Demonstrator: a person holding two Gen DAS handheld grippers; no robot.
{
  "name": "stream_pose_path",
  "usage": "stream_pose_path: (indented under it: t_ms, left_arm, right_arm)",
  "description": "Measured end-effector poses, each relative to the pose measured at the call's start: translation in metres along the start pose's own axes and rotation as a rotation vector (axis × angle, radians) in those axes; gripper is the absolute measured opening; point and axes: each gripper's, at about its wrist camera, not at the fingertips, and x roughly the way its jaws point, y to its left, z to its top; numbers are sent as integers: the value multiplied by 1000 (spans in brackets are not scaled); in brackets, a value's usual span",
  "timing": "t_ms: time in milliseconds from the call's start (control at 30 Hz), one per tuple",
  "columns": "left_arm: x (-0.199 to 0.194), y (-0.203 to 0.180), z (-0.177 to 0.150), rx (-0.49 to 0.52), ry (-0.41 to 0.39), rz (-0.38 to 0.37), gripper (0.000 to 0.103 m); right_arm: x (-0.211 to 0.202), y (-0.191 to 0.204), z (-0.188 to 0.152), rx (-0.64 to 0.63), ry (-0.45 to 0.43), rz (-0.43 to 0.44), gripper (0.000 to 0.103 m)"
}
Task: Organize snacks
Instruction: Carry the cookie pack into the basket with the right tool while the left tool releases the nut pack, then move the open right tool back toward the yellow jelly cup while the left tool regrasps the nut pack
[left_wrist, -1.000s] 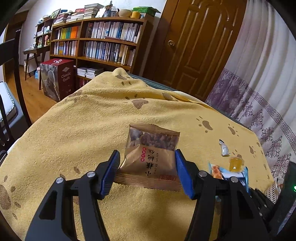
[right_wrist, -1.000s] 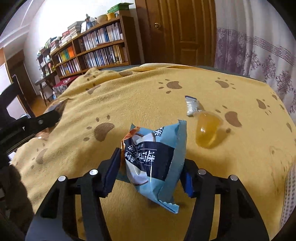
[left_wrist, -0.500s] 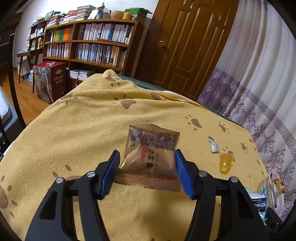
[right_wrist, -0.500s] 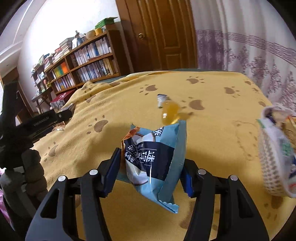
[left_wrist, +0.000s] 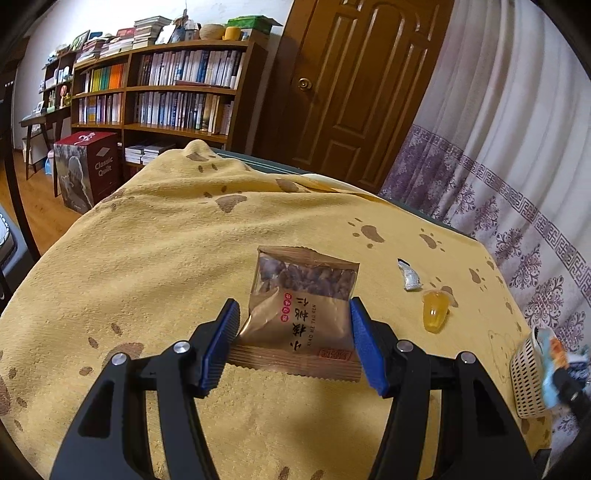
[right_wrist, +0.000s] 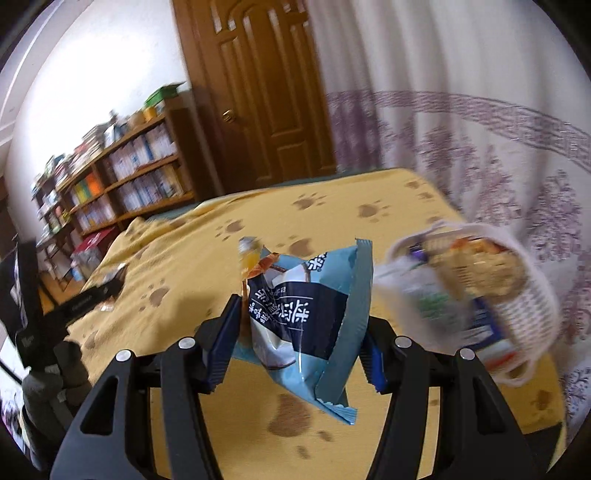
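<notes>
Crinkly blue packet, woven basket

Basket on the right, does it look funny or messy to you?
A bit. The white basket is heaped, and a packet hangs out over its near rim, though that view is blurred. On the yellow cloth, an orange jelly cup lies tipped over beside a silver wrapper.

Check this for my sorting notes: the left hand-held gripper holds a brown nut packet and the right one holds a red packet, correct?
Not quite: the right wrist view shows the right hand-held gripper clamped on a blue packet, not red. The left hand-held gripper does hold the brown nut packet.
</notes>
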Motion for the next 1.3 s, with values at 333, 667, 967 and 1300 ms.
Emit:
stream_pose_path:
  t_ms: [333,667,967,1300]
  left_arm:
    - [2,-3,-2,9,5,-3,61]
    - [4,-5,-4,13,10,-7,61]
    - [2,-3,-3,13,-3,-18,60]
    - [3,-3,-2,2,3,-19,60]
  right_arm:
    - [-17,-86,11,187,-39,-143,60]
    - [13,-136,4,293,36,-135,63]
    - [-14,-138,8,294,-53,-203,75]
    - [-55,-109,12,221,-118,-113,77]
